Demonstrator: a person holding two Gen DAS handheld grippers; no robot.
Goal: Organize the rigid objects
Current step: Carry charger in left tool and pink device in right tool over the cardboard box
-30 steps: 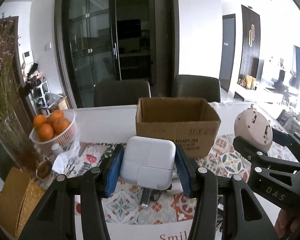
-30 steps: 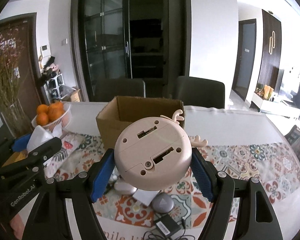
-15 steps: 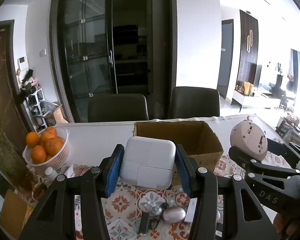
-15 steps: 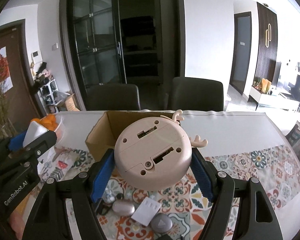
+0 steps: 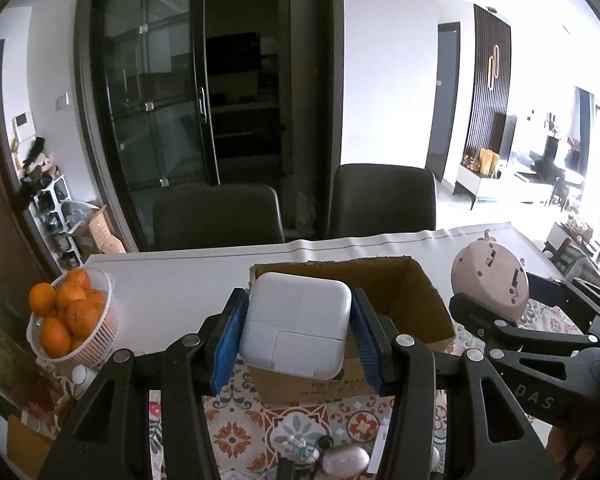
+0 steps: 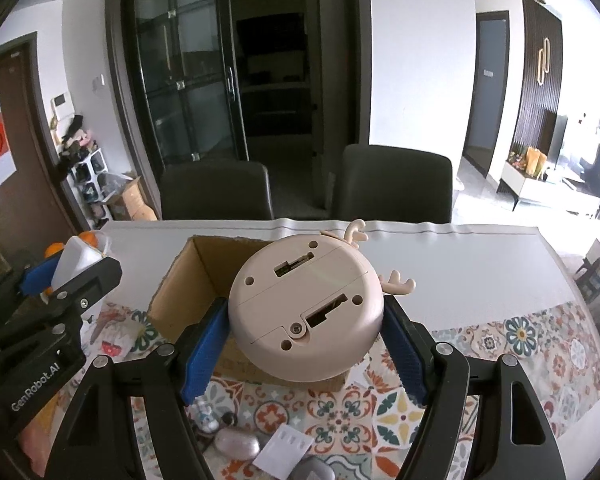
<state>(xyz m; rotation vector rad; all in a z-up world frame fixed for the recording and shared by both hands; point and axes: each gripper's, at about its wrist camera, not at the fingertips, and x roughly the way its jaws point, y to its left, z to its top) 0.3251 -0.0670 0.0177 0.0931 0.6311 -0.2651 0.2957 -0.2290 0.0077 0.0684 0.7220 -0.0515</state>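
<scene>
Dining room, dark glass-fronted cabinet (image 5: 188, 112) along the back wall, two dark chairs (image 5: 220, 216) drawn up at the far edge. Long counter (image 6: 460, 264) under a white cover, patterned tile-print runner (image 6: 540, 344) across the near part.

Open cardboard box (image 5: 416, 300) standing upright on the runner, mid-counter, inside visible and bare where seen. White basket of oranges (image 5: 68, 316) to the left of the box, well apart from it.

Left gripper (image 5: 296, 332) raised in front of the box, blue pads (image 5: 228, 340) pinching a white square power adapter (image 5: 296, 328) on both sides; adapter clear of the counter, overlapping the near left corner of the box in the left wrist view. Right gripper (image 6: 306, 332) likewise raised, pads pressed on a round beige gadget with small antlers (image 6: 304, 312), underside with slots and screw turned toward the camera; gadget in the air, in front of the box opening in the right wrist view.

Small clutter on the runner, nearer than the box: pinkish oval case (image 6: 236, 446), white card (image 6: 284, 450), grey rounded object (image 6: 312, 472) partly cut off, small white-and-blue item (image 6: 206, 414), type not discernible.
</scene>
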